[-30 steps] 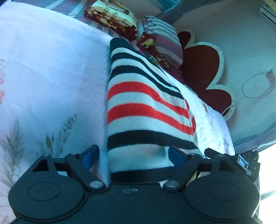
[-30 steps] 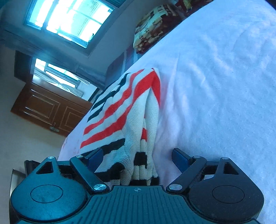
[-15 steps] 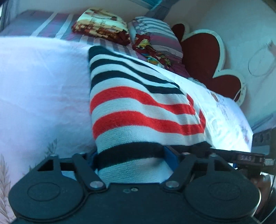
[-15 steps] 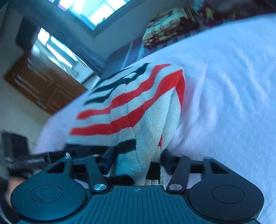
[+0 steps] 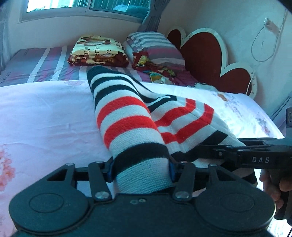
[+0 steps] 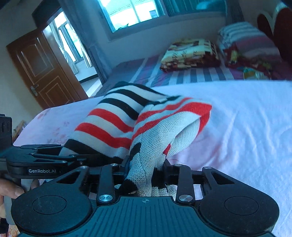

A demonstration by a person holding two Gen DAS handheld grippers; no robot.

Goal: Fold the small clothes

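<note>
At six o'clock, left claw (image 5: 140,169) and right claw (image 6: 146,169) each pinch the soft, light striped knit (image 5: 127,120); hem corners offer best purchase.

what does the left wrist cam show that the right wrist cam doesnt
Only the left wrist view shows the full red heart headboard and a white cable loop on the wall. Only the right wrist view shows the brown door and the doorway beside it. Both show the striped sweater, pinched at its near edge by the left gripper and the right gripper, plus the pink bedsheet, the folded blanket, the striped pillow and a window.
</note>
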